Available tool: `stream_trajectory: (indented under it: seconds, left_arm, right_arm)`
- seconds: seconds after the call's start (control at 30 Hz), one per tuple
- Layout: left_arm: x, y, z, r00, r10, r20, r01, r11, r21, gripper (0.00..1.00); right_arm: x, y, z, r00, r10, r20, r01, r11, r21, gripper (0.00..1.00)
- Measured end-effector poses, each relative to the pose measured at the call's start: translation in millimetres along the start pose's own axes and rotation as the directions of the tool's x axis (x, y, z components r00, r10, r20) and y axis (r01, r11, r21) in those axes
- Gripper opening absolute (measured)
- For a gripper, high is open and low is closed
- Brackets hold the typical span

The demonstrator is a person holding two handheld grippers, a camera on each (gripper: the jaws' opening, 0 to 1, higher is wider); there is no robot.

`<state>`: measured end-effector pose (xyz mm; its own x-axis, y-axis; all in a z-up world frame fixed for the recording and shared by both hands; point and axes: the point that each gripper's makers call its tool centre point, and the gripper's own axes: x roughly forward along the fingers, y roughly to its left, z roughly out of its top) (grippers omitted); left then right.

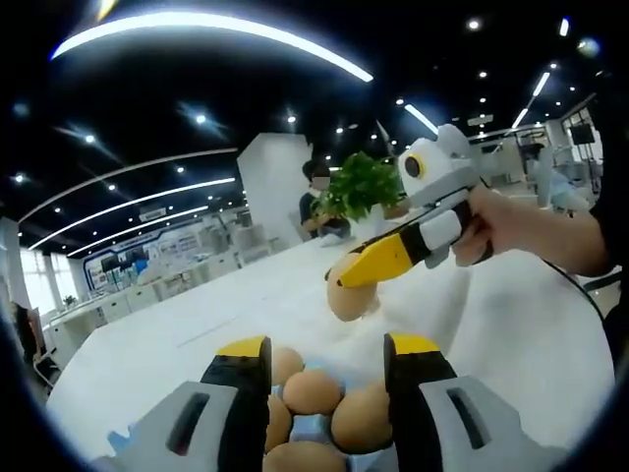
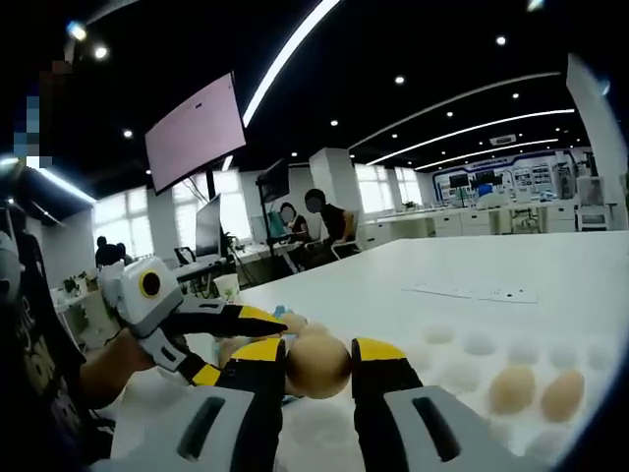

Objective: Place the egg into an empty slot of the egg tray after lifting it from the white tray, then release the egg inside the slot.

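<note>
Big white table, white tray on the right. Right gripper is clamped on the egg, held up; left gripper hangs open over the egg tray. Squeeze harder and it'll crack.

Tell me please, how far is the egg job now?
Done: the egg is lifted, held off the table in the right claw. In hand: it is being carried; the left gripper view shows it in the air beyond the egg tray, which already holds several eggs. Left: lowering it into an empty slot and releasing it. Two eggs remain in the white tray. The left claw is open.
</note>
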<state>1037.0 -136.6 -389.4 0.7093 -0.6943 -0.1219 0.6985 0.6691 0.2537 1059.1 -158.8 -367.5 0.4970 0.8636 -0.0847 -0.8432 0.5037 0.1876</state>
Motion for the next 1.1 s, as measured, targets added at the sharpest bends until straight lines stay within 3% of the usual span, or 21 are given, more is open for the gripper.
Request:
stream_trajectory:
  seconds: [0.17,0.53,0.7,0.93,1.03,1.1]
  left_arm:
    - [6,-6.7,1.0,1.000,-0.005,-0.008,0.005,1.000,0.006,0.46]
    - [7,-2.3,8.3,1.000,0.013,0.014,-0.013,1.000,0.027,0.44]
    - [8,-5.8,8.9,1.000,0.001,0.012,-0.002,0.998,0.065,0.36]
    - [8,-5.7,10.6,1.000,-0.007,0.020,0.005,0.996,0.091,0.35]
    - [9,-10.2,11.6,0.999,-0.026,0.023,0.023,0.994,0.107,0.32]
    - [10,-14.3,11.2,0.999,-0.042,0.021,0.039,0.992,0.117,0.27]
  right_arm:
    - [5,10,-5.3,1.000,0.023,-0.010,-0.023,1.000,0.008,0.27]
    - [13,20,-8.8,0.998,0.060,-0.022,-0.059,0.997,0.044,0.27]
    - [16,28,-11.3,0.995,0.092,-0.026,-0.090,0.993,0.078,0.27]
    - [18,30,-13.7,0.994,0.102,-0.029,-0.098,0.990,0.103,0.27]
    - [18,26,-14.5,0.994,0.109,-0.030,-0.103,0.979,0.174,0.27]
    - [17,24,-13.8,0.994,0.108,-0.024,-0.102,0.979,0.178,0.27]
